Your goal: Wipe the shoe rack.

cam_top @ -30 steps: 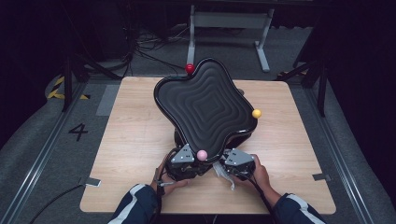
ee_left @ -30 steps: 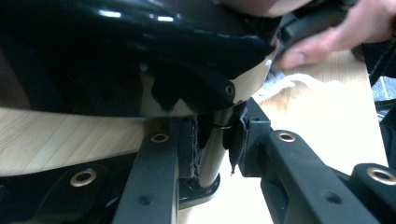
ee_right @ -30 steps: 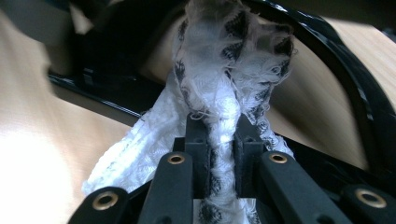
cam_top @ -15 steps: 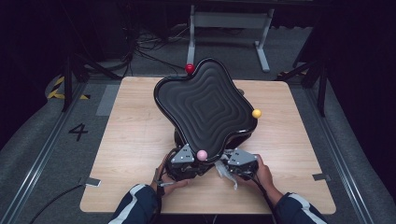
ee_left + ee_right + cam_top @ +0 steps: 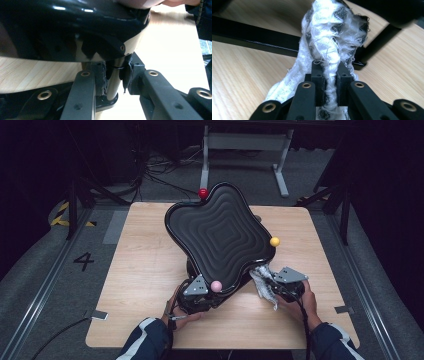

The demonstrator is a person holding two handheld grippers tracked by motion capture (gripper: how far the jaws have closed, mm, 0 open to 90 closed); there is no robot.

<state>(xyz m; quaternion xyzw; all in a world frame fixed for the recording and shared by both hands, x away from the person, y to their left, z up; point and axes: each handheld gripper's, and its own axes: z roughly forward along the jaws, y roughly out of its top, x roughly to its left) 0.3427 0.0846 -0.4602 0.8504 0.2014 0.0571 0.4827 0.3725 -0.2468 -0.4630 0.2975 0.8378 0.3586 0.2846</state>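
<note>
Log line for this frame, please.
left gripper: shut on stand post | right gripper: shut on white cloth | cloth beside black wavy tray rim | table

A single legible mark: the digit "4" [image 5: 83,261], dark on the grey floor to the left of the wooden table [image 5: 145,270], seen in the high view. The two gripper views carry no readable lettering.

Table [image 5: 150,270] lit from above, surroundings dark; gripper views soft, edges blurred.
</note>
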